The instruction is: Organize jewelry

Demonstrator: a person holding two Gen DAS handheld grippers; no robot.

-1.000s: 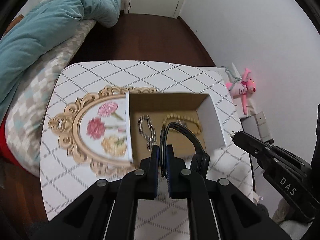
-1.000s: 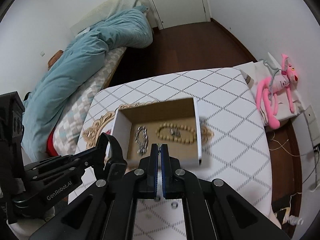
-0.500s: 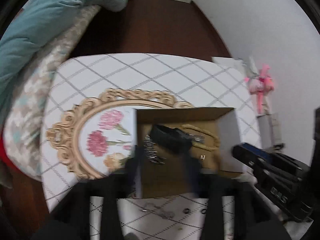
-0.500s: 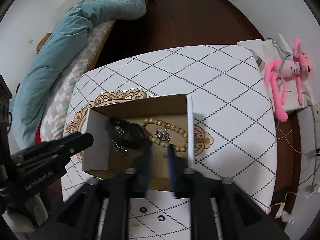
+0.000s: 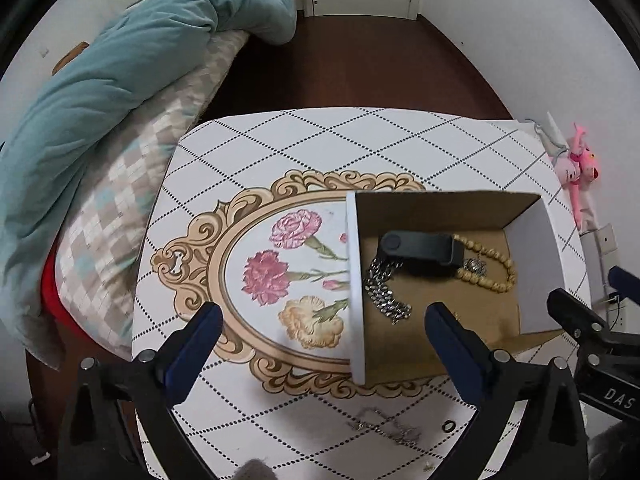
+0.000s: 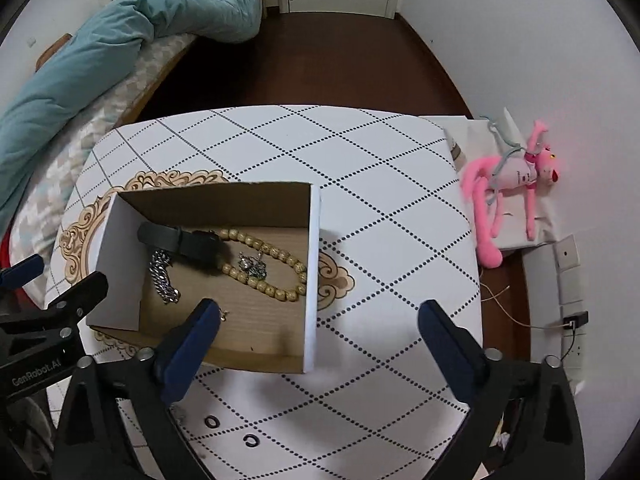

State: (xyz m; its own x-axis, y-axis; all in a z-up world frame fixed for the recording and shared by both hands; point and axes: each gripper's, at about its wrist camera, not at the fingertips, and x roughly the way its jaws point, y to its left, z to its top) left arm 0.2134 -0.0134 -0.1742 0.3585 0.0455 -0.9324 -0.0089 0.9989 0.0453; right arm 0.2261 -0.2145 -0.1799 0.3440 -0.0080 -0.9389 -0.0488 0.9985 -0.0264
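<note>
An open cardboard box (image 5: 356, 280) (image 6: 314, 264) sits on the table. Inside lie a black band (image 5: 420, 246) (image 6: 180, 240), a silver chain (image 5: 384, 296) (image 6: 162, 276), a wooden bead bracelet (image 5: 492, 268) (image 6: 276, 268) and a small silver piece (image 6: 252, 262). My left gripper (image 5: 320, 348) is open and empty above the box's near left corner. My right gripper (image 6: 316, 344) is open and empty above the box's near right corner. A thin chain (image 5: 384, 426) and small dark rings (image 5: 448, 425) (image 6: 212, 421) (image 6: 250, 440) lie on the table in front of the box.
The table (image 5: 280, 140) (image 6: 380, 160) has a diamond-pattern cloth with a floral gold-frame print (image 5: 280, 268). A bed with a teal duvet (image 5: 120, 80) is at the left. A pink plush toy (image 6: 516, 184) lies on the right, beside the wall.
My left gripper opened and dropped the black band into the box. My right gripper opened too. Both grippers pulled back and up from the box.
</note>
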